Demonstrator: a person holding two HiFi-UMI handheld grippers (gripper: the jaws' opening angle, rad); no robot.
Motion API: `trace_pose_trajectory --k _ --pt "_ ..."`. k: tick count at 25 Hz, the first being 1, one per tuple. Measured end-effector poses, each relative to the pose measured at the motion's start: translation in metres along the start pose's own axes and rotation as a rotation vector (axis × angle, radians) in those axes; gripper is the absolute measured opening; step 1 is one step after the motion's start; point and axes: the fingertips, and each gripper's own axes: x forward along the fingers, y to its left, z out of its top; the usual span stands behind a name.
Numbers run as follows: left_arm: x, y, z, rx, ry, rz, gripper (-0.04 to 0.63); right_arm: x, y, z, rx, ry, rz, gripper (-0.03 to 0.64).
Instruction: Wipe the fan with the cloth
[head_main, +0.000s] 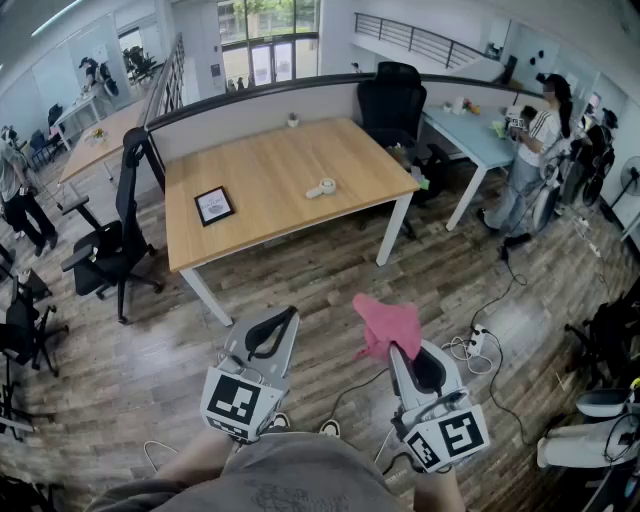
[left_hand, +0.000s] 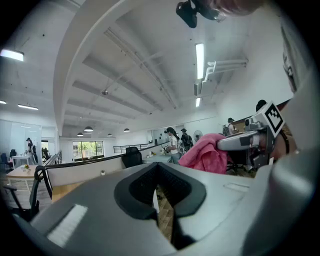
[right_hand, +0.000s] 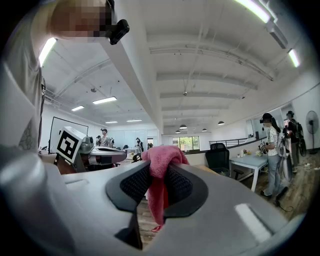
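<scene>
Left tongs (head_main: 290, 315): grey plastic shell with black ribbed pads pressed together and nothing between them, held level and low over the floor.
Right tongs (head_main: 398, 352): same build, clamped on the cloth, level beside the left pair.
Cloth (head_main: 388, 325): pink, soft, towel-like fabric, bunched over the tips and hanging in a fold between the pads.
Marker cubes (head_main: 240, 402): white faces with black square patterns, one at the rear of each pair of tongs.
Floor (head_main: 330, 270): grey-brown wood-look planks. A white power strip (head_main: 478, 342) and cables lie on it at the right.
Bench (head_main: 280, 165): pale wood top on white legs, well ahead of both tongs, backed by a grey partition (head_main: 260, 112).
Fan (head_main: 321, 187): small, white and rounded, lying on the bench top right of centre, well apart from the cloth.
Frame (head_main: 213, 205): black-edged square lying flat on the bench's left part. Its print is too small to read.
Chairs: one black office chair (head_main: 105, 250) left of the bench, another (head_main: 392, 100) beyond the partition.
Room: open office with a white ceiling and strip lights (right_hand: 105, 100). A person (head_main: 535, 150) stands by a second bench (head_main: 465, 135), pale blue, at the right.
</scene>
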Motion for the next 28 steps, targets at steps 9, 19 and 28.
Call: trace_pose_trajectory --k 9,19,28 --pt "0.020 -0.020 0.004 0.003 -0.004 0.028 0.002 -0.011 -0.034 0.002 -0.006 -0.018 0.014 0.081" --pt "0.027 -0.036 -0.001 -0.026 0.008 0.076 0.002 -0.021 -0.059 -0.006 0.000 -0.012 0.035 0.081" --pt "0.057 -0.030 -0.006 -0.058 -0.014 0.076 0.156 0.001 -0.075 -0.016 -0.006 0.013 0.043 0.081"
